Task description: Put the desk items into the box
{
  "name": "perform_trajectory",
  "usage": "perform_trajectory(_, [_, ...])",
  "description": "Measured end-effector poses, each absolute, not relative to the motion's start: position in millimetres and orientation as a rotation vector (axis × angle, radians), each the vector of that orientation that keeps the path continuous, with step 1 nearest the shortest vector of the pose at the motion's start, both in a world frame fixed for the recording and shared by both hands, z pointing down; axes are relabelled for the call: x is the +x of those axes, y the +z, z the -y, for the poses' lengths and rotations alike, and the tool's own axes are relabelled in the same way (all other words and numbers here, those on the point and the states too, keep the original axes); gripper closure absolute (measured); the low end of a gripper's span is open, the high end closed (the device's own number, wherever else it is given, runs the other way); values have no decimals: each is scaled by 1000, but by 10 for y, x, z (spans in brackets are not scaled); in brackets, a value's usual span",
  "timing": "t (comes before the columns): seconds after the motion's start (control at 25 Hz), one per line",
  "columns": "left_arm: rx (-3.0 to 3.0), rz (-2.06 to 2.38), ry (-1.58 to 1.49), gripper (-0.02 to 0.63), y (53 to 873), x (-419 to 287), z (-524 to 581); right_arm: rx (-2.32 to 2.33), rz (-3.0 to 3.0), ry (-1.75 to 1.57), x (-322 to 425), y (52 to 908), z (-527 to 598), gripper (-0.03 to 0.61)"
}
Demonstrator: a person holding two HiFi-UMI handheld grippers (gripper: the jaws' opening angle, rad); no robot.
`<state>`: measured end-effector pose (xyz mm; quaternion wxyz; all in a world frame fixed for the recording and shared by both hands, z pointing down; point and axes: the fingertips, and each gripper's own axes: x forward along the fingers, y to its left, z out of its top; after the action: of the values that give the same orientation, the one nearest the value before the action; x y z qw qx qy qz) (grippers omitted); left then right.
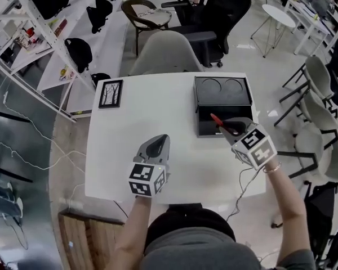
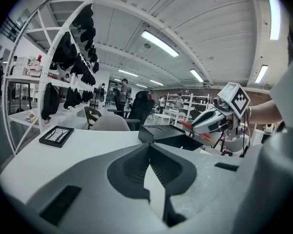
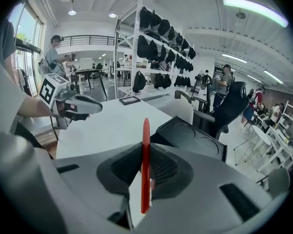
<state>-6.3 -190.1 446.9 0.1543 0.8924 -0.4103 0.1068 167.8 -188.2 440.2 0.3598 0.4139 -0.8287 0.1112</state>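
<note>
While the left gripper (image 2: 150,160) sits at 6 o'clock over the tabletop (image 1: 158,111), near its front edge, its fingers are pressed together tip to tip with nothing between them. It's clear of every desk item.

Right gripper (image 3: 145,174): fingers closed down to a narrow gap and clamped on a red pen (image 3: 145,165). The pen stands edge-on between the pads, with its tip sticking out past the fingertips. From the head view this gripper is at 3 o'clock on the tabletop, angled down, and the pen's tip points toward 10 o'clock.

The black box (image 1: 201,129) is at 1–2 o'clock on the tabletop. It's open, with its lid lying flat on the far side. Two round recesses show in the lid.

From the head view the pen is above the open tray, near its front edge. I can't tell whether it touches the box.

A black picture frame (image 1: 111,93) lies flat at 10 o'clock, well apart from the box and both grippers. A grey chair (image 1: 166,52) is tucked in at 12 o'clock, behind the tabletop.
</note>
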Motion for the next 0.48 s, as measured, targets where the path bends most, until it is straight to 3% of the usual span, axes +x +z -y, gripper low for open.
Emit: perform_trajectory(0.48, [2487,1253,348,607,4595,-182,1954,891,2023,296,1746,5003,2173,523])
